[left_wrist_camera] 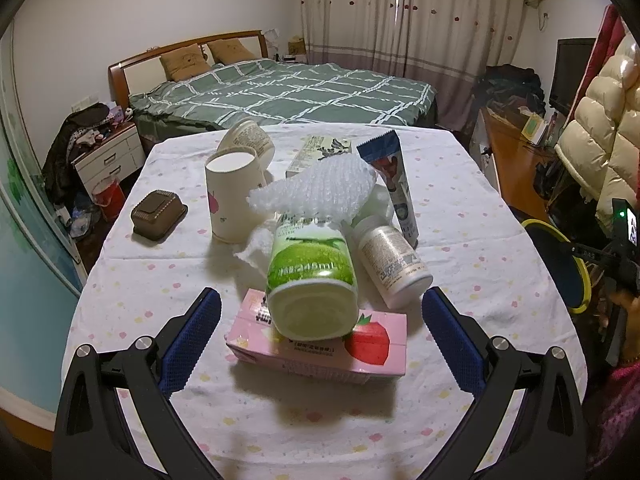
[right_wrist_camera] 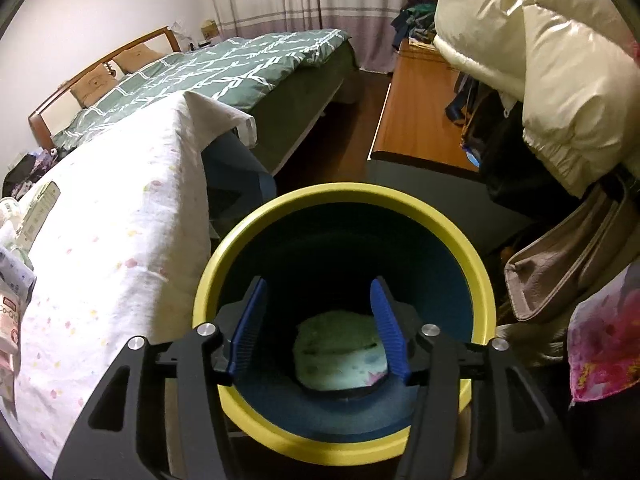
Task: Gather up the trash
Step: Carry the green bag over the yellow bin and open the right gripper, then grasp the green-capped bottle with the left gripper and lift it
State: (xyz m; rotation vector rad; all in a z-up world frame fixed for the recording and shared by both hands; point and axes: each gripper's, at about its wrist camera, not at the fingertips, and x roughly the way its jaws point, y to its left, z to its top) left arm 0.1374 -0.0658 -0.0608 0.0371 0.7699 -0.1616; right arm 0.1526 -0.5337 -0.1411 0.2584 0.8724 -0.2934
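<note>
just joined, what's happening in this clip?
A person with a claw in each hand is clearing trash off a table with a white dotted cloth. The right claw hangs open and empty over a blue bin with a yellow rim; a pale green item already lies inside. The left claw is open, aimed at a green-labelled bottle resting on a pink strawberry carton. Paper cups, a white pill bottle and bubble wrap remain.

Tablecloth (left_wrist_camera: 460,240) white, pastel dots. Bottle (left_wrist_camera: 310,276) green label, pale base. Carton (left_wrist_camera: 320,348) pink, red strawberry. Small box (left_wrist_camera: 159,218) brown. Tube (left_wrist_camera: 394,184) blue and white. Bin (right_wrist_camera: 478,276) yellow rim, dark blue inside. Bed cover (left_wrist_camera: 288,94) green, white grid. Finger pads (left_wrist_camera: 190,334) blue.
</note>
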